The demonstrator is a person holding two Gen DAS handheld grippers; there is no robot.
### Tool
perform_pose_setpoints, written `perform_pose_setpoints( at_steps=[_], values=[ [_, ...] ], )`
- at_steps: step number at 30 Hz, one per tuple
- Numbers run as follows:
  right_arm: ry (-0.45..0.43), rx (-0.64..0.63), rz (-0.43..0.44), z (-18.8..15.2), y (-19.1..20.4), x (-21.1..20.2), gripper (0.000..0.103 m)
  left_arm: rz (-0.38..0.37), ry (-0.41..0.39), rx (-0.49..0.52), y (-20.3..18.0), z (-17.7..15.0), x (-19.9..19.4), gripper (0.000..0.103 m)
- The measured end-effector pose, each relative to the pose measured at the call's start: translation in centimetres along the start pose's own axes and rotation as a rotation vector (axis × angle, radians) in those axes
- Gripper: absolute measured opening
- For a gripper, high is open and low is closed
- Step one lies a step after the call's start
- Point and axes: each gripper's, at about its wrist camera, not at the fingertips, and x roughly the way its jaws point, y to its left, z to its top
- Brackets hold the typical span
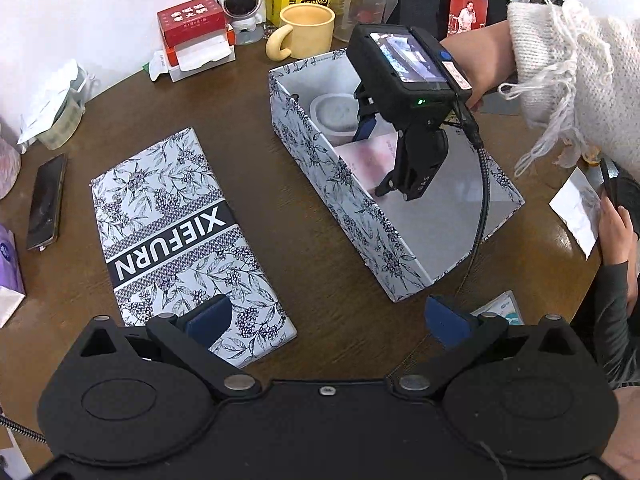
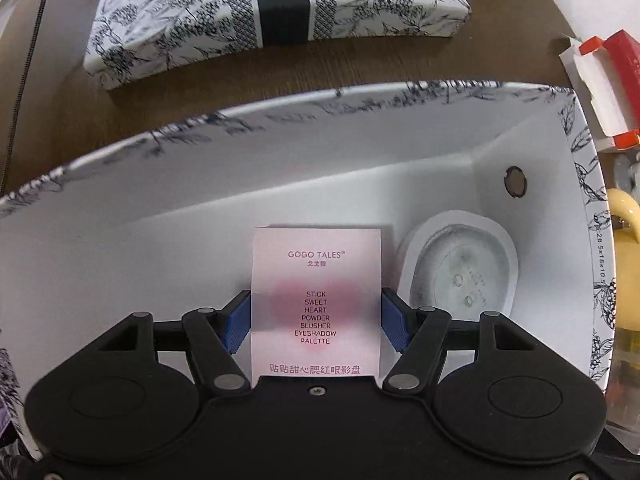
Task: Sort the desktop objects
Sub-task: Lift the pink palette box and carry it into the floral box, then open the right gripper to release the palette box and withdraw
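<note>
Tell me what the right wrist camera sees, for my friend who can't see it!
The right gripper holds a pink palette box between its blue jaws, inside an open flowery box. A round clear container lies beside it, and the lid rests on the table beyond.

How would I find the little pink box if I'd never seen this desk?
Look inside the open flowery box on the brown table. There, the right gripper holds the pink box. Beside it sits a round white tub; only the pink box is flat-faced and says GOGO TALES.
</note>
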Motion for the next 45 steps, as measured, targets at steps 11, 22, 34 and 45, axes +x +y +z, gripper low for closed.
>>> perform_pose_setpoints(
  at_steps=[11, 22, 34, 45],
  values=[
    [-0.014, -0.088, -0.039, 0.1, 1.2, -0.1, 0.069, -0.009, 0.004, -0.009, 0.1, -0.3, 0.2, 0.103],
    [-0.005, -0.075, -0.07, -0.1, 1.9, -1.8, 0.077, 0.001, -0.006, -0.016, -0.5, -1.0, -0.7, 0.103],
    [-0.105, -0.058, -0.321, -3.0, 4.4, -6.4, 0.089, 0.008, -0.042, 0.013, -3.7, -2.3, -2.5, 0.103],
    [-0.307, 0.051, -0.485, -3.9, 7.1, -13.0, 0.103, 0.033, -0.08, 0.029, -7.5, -4.6, -4.5, 0.103]
  ],
)
